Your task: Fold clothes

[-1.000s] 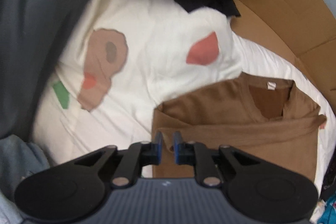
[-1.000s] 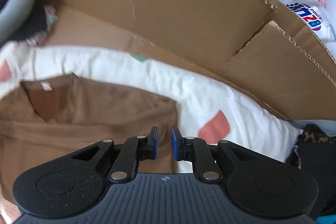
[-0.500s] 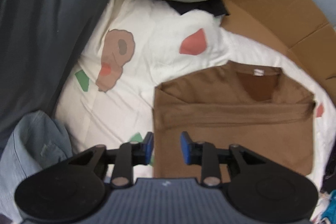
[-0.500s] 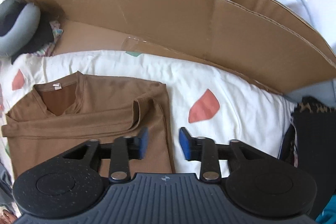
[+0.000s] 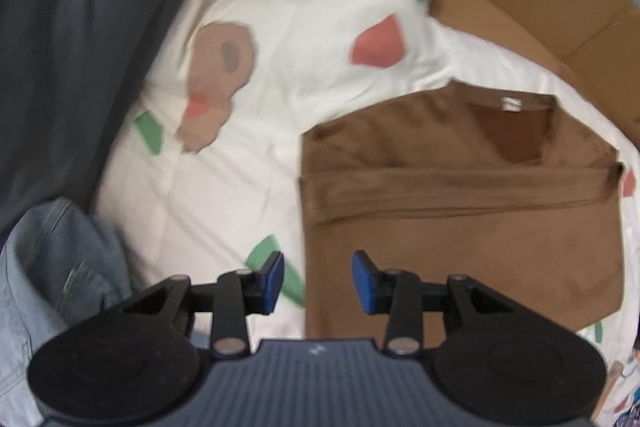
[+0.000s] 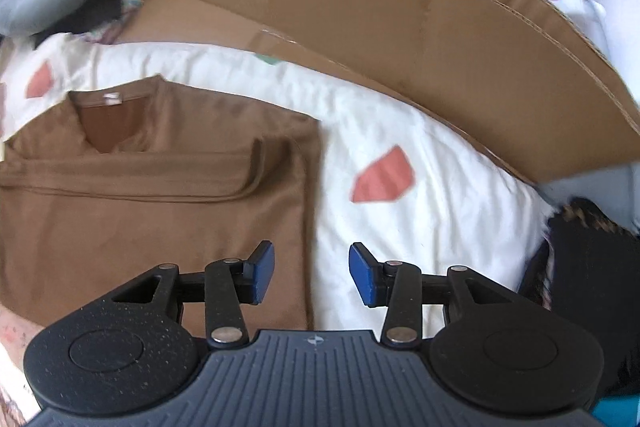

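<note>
I'm hovering both claws over the brown shirt, sleeves folded in, lying on the white quilt; left gripper and right gripper have just been spreading, pinching nothing; next I'm judging a bottom-hem pinch, folding upward.

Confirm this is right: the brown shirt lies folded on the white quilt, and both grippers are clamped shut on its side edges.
Not quite. The brown shirt does lie folded on the white quilt, but both wrist views show the left gripper and right gripper open, holding nothing.

Brown T-shirt flat on white bedding, sleeves folded inward, collar up.
</note>
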Tool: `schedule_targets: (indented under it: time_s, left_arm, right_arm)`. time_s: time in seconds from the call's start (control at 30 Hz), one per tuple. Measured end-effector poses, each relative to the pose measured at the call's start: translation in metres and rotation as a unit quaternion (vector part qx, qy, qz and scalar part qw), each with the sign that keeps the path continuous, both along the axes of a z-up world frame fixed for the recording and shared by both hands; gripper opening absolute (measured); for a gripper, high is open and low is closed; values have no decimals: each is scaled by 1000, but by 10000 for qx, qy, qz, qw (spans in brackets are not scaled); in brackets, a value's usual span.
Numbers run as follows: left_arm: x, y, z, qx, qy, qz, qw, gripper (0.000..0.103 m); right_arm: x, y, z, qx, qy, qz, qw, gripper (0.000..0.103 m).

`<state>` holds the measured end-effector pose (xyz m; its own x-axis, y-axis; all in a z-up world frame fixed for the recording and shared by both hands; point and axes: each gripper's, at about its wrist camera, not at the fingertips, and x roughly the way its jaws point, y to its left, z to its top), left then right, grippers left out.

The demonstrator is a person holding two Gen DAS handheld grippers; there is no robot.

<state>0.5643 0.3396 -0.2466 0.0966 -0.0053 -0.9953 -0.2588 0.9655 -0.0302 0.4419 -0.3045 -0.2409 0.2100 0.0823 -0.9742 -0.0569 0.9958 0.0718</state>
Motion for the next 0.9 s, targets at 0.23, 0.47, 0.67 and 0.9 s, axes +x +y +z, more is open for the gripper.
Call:
schedule_targets:
  time_s: [0.23,0.47,0.67,0.9]
  left_arm:
    - [-20,7,-19,-184,-41,581,9981,43]
    - [-36,-3,-61,118,-467,416,9980,41]
    - [-50,-10,-100,257,-950,570,9935,41]
    - [-54,-14,-126,321,-1523,85,9878,41]
  right_arm:
    - [-4,-4,-2,164,-74,-121,9998,60]
    - [12,-3,-61,110,-436,600,9972,60]
    - [15,3,-97,13,-1017,1157,9881,60]
    - [14,14,-121,-49,-1601,1904,9686,60]
